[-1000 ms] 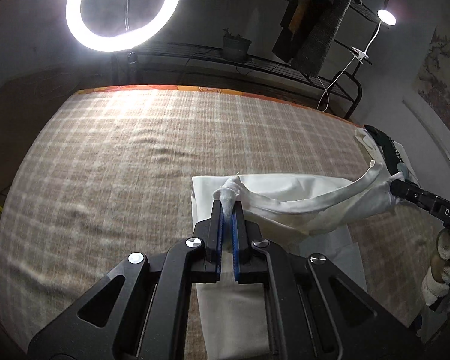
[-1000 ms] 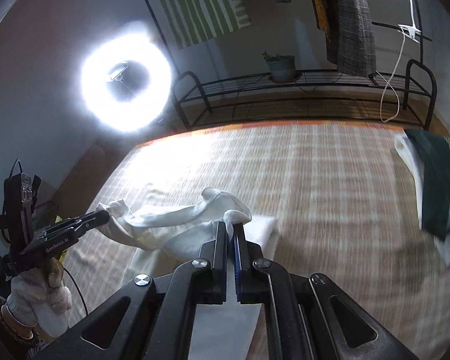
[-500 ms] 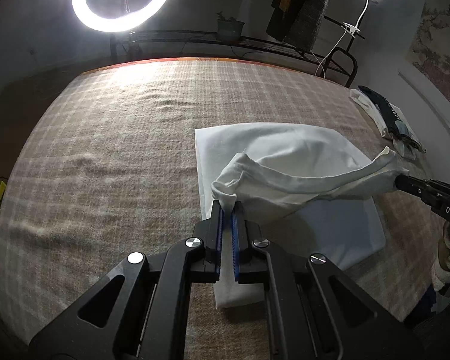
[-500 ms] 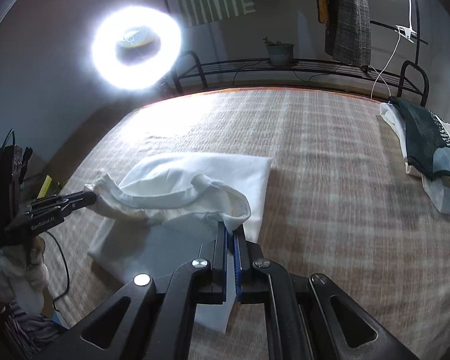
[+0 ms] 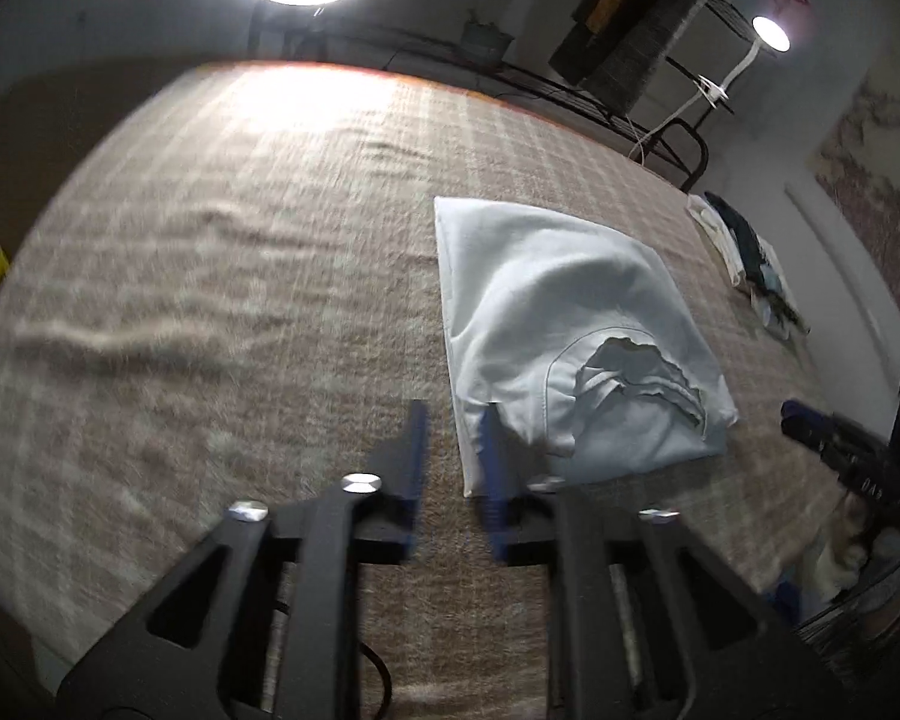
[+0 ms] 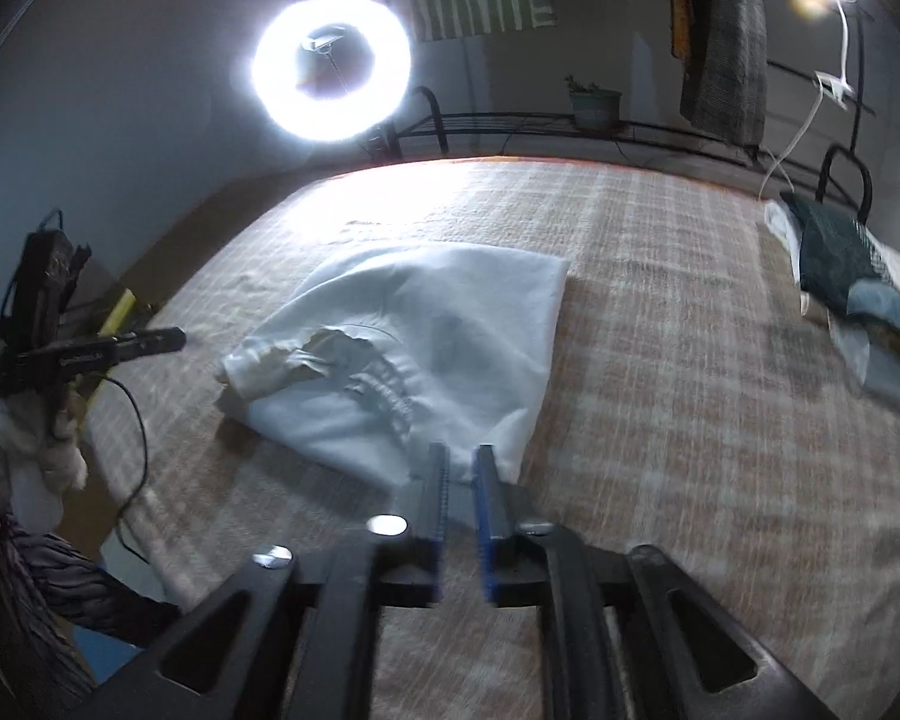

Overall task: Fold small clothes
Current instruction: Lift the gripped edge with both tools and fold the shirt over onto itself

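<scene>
A white garment [image 5: 558, 324] lies folded over on the checked bedcover [image 5: 240, 270], with its ruffled waistband on top near the front edge. My left gripper [image 5: 453, 420] is open and empty, just in front of the garment's near left corner. In the right wrist view the garment [image 6: 438, 336] lies ahead, and my right gripper [image 6: 461, 459] is open and empty at its near edge. Each gripper shows in the other's view: the right one [image 5: 834, 444] at the far right, the left one [image 6: 108, 351] at the far left.
A pile of dark and light clothes [image 6: 858, 294] lies at the right edge of the bed; it also shows in the left wrist view [image 5: 750, 258]. A ring light [image 6: 330, 66], a metal rack [image 6: 600, 126] and hanging clothes stand behind the bed.
Both grippers have opened and let go of the white garment. Its lifted edge has dropped onto the lower layer, and both grippers have drawn back toward the near edge.
</scene>
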Demonstrator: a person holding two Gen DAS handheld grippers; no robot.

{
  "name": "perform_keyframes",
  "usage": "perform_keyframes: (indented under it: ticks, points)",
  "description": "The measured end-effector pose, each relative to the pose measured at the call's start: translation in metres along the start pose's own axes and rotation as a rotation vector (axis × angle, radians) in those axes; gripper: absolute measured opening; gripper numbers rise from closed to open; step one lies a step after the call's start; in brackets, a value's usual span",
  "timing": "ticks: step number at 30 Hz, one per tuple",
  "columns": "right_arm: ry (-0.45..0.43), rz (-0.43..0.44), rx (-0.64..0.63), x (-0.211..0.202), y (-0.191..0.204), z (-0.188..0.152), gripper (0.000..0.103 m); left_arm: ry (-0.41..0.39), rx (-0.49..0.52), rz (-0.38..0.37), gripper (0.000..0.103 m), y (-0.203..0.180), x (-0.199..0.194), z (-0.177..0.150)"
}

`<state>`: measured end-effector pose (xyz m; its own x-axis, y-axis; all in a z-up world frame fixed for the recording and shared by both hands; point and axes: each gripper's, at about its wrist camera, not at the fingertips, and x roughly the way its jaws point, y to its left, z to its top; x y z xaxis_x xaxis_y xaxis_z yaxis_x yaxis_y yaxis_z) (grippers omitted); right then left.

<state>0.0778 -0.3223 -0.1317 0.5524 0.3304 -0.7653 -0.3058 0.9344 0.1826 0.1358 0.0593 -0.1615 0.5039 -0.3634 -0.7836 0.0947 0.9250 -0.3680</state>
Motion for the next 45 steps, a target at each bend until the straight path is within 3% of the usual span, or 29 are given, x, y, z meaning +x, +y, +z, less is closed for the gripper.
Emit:
perform_keyframes:
  ticks: [1,4,8,12,14,16,18,19,23,29,32,39,45]
  points:
    - [0.002,-0.006,0.035,0.000,-0.003,-0.001,0.040,0.009,-0.043,-0.018,0.048,0.004,0.003,0.000]
    - [0.030,0.040,0.185,0.009,-0.021,-0.002,0.040,0.055,-0.167,-0.088,0.048,0.012,0.018,0.001]
    - [0.072,0.169,0.413,0.028,-0.048,-0.008,0.041,0.102,-0.218,-0.120,0.048,0.012,0.033,0.001]
    - [0.103,0.231,0.523,0.049,-0.062,-0.011,0.041,0.143,-0.246,-0.137,0.048,0.011,0.047,-0.002]
    - [0.116,0.228,0.532,0.056,-0.063,-0.013,0.033,0.147,-0.237,-0.125,0.037,0.010,0.051,-0.003]
    - [0.124,0.246,0.537,0.063,-0.062,-0.014,0.023,0.148,-0.221,-0.120,0.015,0.008,0.051,-0.004]
    - [0.120,0.253,0.528,0.064,-0.060,-0.012,0.010,0.131,-0.194,-0.093,0.007,0.004,0.048,-0.003]
    - [0.117,0.248,0.518,0.064,-0.059,-0.010,0.005,0.125,-0.189,-0.087,0.006,0.003,0.048,-0.003]
    - [0.081,0.229,0.495,0.054,-0.053,-0.001,0.003,0.103,-0.194,-0.092,0.004,0.001,0.041,0.000]
    - [0.025,0.309,0.533,0.031,-0.052,0.001,0.002,0.086,-0.186,-0.129,0.004,-0.002,0.021,-0.001]
    - [0.019,0.333,0.543,0.023,-0.053,-0.003,0.002,0.102,-0.179,-0.110,0.004,0.003,0.024,-0.005]
    - [0.124,0.289,0.597,0.044,-0.066,-0.026,0.002,0.137,-0.154,-0.037,0.003,0.014,0.032,-0.021]
    - [0.173,0.220,0.514,0.054,-0.055,-0.027,0.002,0.139,-0.090,0.034,0.003,0.015,0.027,-0.029]
